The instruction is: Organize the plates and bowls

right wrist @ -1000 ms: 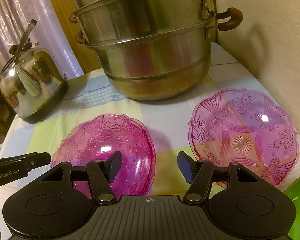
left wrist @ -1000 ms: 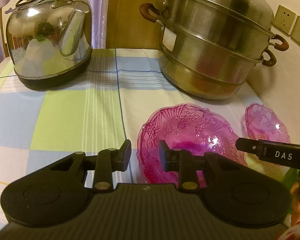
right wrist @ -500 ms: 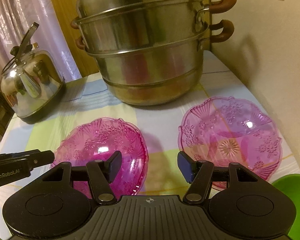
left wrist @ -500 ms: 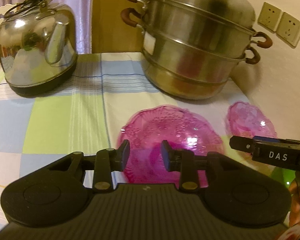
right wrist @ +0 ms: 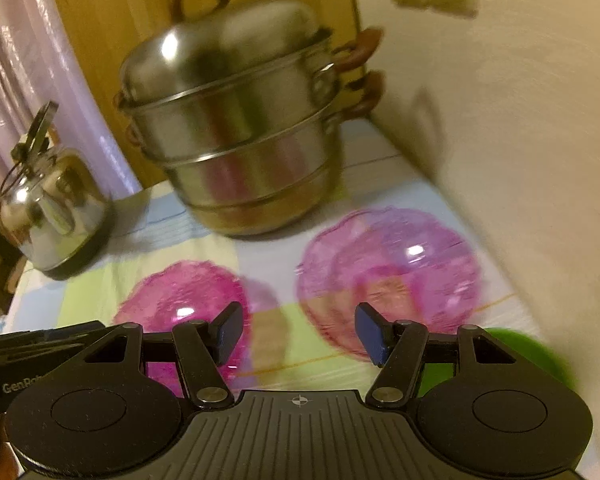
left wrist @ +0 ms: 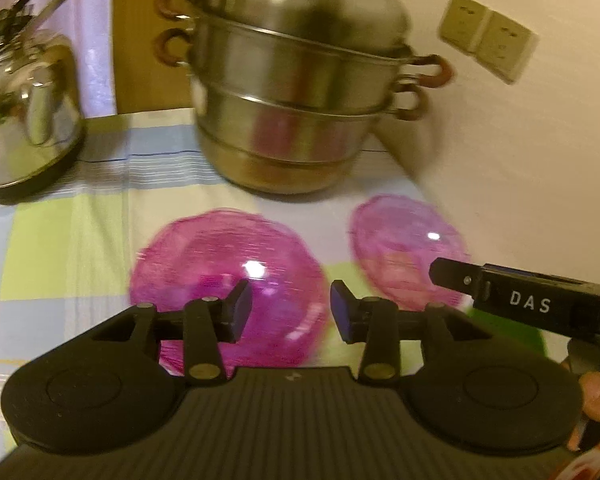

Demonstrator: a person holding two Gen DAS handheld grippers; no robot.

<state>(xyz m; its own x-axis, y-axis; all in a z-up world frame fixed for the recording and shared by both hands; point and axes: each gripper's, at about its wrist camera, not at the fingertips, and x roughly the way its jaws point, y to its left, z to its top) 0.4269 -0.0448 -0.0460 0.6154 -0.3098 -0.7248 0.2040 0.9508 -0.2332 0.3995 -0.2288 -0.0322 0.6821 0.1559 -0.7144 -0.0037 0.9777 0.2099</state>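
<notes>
Pictured on a checked tablecloth [left wrist: 72, 248] against a cream wall [left wrist: 512, 152]: two pink glass dishes lying apart in front of a tiered steel steamer pot [left wrist: 300, 96], the landmark at the back. Nearer the wall, just in front of the pot, a paler pink plate [right wrist: 388, 276], its far edge close to the wall. To the pot's front left, a deeper pink bowl [left wrist: 224, 276], with a strip of bare cloth between it and the plate. Beyond the bowl, open cloth toward the left table edge. Left of the pot, a shiny kettle [left wrist: 28, 120] at the back corner before a lilac curtain [right wrist: 24, 92]. In front of the plate, at the near edge, a sliver of a green dish [right wrist: 536, 356]. Above the bowl, the left gripper [left wrist: 290, 310], blue pads moderately parted, nothing between them. Between bowl and plate, the right gripper [right wrist: 298, 334], spread wider, likewise empty-handed. Right of the pot on the wall, two sockets [left wrist: 488, 36]. Readable on the right tool: "DAS"; on the left tool: "GenRob", cut off. Both views motion-blurred.
</notes>
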